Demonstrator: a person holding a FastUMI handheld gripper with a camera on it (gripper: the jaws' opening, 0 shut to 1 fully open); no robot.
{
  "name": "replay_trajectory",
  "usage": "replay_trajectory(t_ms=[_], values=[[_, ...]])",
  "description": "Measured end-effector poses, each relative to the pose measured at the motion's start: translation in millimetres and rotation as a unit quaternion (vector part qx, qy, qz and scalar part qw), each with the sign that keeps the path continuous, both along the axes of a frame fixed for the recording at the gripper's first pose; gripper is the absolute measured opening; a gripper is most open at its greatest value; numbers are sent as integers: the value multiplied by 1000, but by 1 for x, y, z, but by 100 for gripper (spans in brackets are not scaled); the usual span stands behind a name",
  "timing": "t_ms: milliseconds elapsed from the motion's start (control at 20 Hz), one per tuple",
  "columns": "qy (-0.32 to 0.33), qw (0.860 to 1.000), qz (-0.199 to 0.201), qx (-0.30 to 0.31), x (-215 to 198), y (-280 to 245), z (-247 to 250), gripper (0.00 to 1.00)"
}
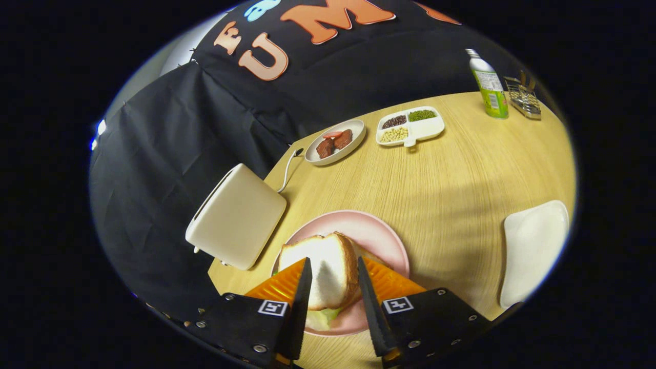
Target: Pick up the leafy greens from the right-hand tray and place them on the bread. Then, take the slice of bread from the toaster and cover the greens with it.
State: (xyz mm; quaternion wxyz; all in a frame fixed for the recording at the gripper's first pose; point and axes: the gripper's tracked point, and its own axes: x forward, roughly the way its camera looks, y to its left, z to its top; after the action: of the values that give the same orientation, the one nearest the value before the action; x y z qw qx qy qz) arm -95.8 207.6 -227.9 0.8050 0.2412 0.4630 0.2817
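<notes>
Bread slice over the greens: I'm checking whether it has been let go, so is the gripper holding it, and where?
The gripper straddles the bread slice at its near end, over the greens; whether the fingers press it cannot be told.

Tool fingers parted, angled steeply downward.

Gripper: we see the gripper with its fingers spread, flanking the top bread slice.
Contact: we cannot tell whether the fingers touch it.
Greens: leafy greens peek out beneath the slice, on the pink plate.
Toaster: the toaster stands just beside the plate.
Right-hand tray: the white tray lies well apart.
</notes>
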Motion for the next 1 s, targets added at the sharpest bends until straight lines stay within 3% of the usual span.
replay_trajectory(t_ms=[250,450,1000], values=[[-83,996,-27,-27,25,-14,28,76],[-166,982,-58,-64,48,-31,60,87],[-355,915,-160,-110,92,-73,170,94]])
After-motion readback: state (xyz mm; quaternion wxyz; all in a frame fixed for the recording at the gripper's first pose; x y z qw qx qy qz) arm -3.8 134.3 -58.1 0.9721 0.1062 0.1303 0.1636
